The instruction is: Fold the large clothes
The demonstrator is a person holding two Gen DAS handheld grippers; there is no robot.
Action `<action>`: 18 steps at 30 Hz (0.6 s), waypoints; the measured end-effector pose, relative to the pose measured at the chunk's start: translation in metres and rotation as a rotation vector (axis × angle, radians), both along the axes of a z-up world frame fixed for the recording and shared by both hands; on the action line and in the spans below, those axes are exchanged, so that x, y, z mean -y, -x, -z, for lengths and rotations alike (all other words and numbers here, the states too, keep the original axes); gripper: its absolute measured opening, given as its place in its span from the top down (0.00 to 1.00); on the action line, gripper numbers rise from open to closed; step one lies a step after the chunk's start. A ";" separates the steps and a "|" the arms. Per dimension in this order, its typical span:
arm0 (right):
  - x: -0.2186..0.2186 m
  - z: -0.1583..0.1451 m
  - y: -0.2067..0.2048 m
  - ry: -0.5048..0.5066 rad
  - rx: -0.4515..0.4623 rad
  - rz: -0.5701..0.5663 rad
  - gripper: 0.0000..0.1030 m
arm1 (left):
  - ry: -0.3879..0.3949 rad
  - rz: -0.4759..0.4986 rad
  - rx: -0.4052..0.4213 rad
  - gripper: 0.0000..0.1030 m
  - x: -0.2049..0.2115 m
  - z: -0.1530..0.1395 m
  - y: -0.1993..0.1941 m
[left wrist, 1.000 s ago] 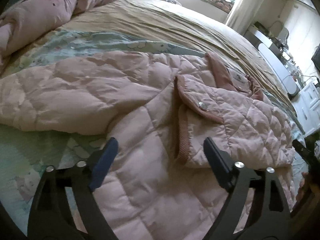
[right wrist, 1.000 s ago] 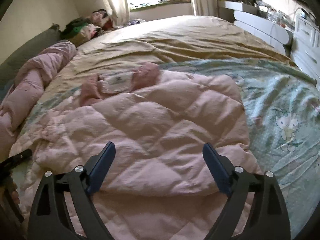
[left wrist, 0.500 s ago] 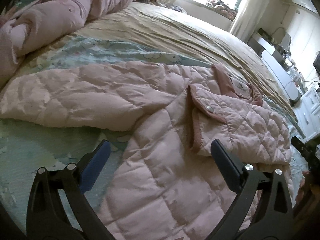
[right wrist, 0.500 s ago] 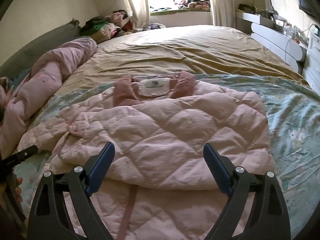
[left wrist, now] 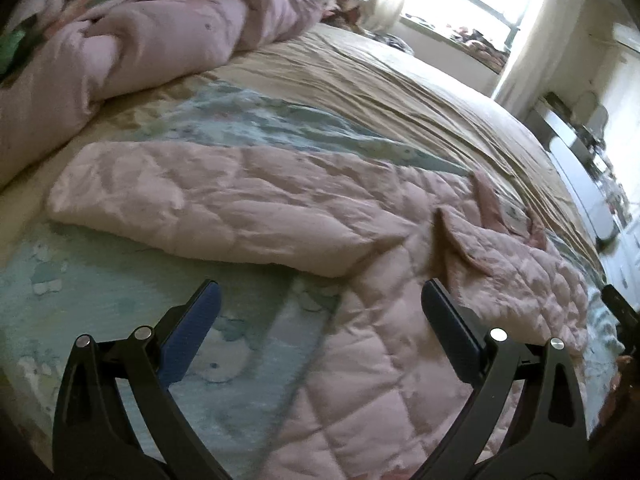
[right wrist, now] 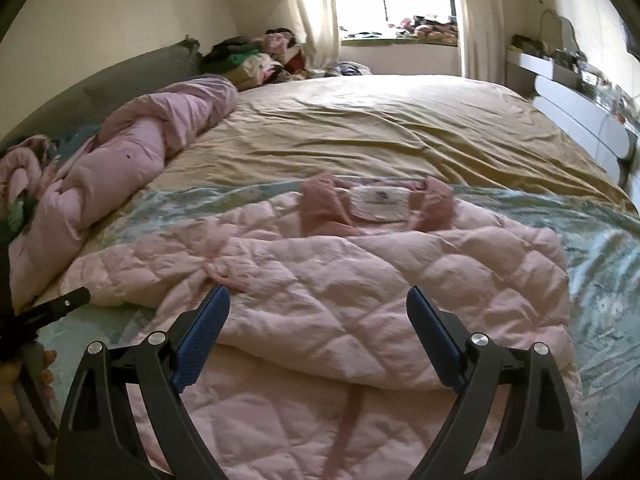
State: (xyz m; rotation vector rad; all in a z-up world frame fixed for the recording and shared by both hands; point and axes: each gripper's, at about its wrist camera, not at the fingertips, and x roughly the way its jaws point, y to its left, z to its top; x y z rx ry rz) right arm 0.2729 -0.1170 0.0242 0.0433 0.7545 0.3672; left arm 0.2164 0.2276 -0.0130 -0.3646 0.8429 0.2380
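Pink quilted jacket [right wrist: 360, 280]: flat on bed [right wrist: 380, 128], one side folded over, other sleeve [left wrist: 208, 200] outstretched. Left gripper [left wrist: 320, 320], right gripper [right wrist: 316, 320]: spread wide, empty, above jacket.

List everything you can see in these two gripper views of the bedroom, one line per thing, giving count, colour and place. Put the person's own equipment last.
Quilted jacket: one, pale pink, spread on the near part of the bed, one side folded over, one sleeve stretched out flat.
Collar: one, darker pink, at the jacket's far end, around a white label.
Duvet: one, pink, rolled up along the bed's headboard side.
Bed sheet: one, tan, far half of the bed.
Printed cover: one, pale green, under the jacket.
Clothes pile: one, mixed colours, far corner by the curtain.
Window: one, bright, far wall.
Left gripper: one, black with blue pads, open, empty.
Right gripper: one, same colours, open, empty.
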 end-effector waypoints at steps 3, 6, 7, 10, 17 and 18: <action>-0.018 -0.007 0.004 0.002 0.014 -0.028 0.13 | -0.029 -0.039 0.001 0.09 -0.014 -0.003 0.006; -0.037 -0.012 0.005 0.003 0.021 -0.057 0.13 | -0.028 -0.075 0.002 0.09 -0.029 -0.004 0.010; -0.043 -0.013 0.006 0.005 0.023 -0.064 0.13 | -0.030 -0.088 0.004 0.09 -0.034 -0.005 0.013; -0.065 -0.017 0.010 0.006 0.032 -0.097 0.13 | -0.037 -0.116 0.005 0.09 -0.046 -0.006 0.018; -0.106 -0.020 0.018 0.009 0.029 -0.168 0.13 | -0.027 -0.187 0.023 0.09 -0.074 -0.011 0.032; -0.111 -0.020 0.019 0.013 0.031 -0.177 0.13 | -0.028 -0.191 0.025 0.09 -0.076 -0.012 0.033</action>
